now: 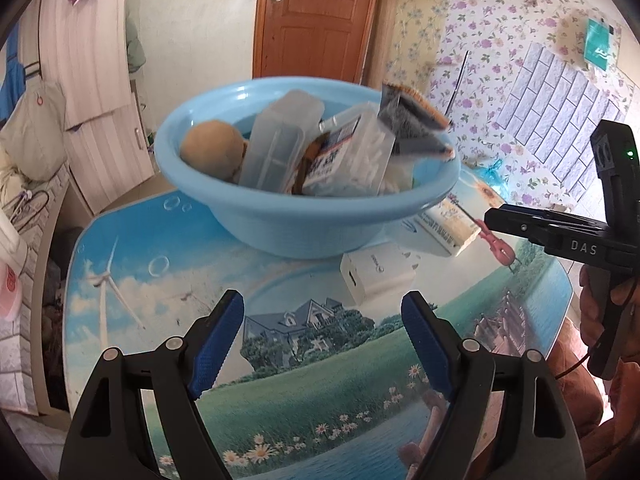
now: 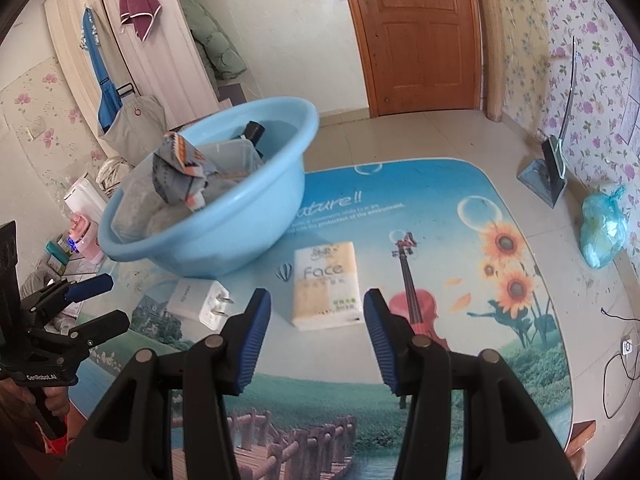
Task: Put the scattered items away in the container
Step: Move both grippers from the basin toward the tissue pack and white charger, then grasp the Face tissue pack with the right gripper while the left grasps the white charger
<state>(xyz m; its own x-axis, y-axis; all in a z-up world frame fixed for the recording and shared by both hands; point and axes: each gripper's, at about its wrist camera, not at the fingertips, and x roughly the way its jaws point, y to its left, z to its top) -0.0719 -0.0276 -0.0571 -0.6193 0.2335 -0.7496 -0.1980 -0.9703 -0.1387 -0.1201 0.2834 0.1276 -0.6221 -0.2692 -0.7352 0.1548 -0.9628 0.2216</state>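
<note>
The tissue pack (image 2: 325, 285) lies flat on the table (image 2: 460, 208) straight ahead of the right tongs (image 2: 318, 334), its long axis running away from them; they are nearer, spread wide and empty. The white charger (image 2: 200, 304) sits ahead-left. The left tongs (image 1: 322, 344) gape too. Beyond, the blue basin (image 2: 240, 216) holds a crumpled packet (image 2: 180, 172), clear boxes and more.

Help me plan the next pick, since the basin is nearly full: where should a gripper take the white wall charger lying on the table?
Grip the white wall charger across its flat body, from above, with the left gripper, which sits nearest. It lies flat on the printed table, prongs pointing towards the tissue pack; avoid those thin prongs. The side near the blue basin looks cramped.
</note>
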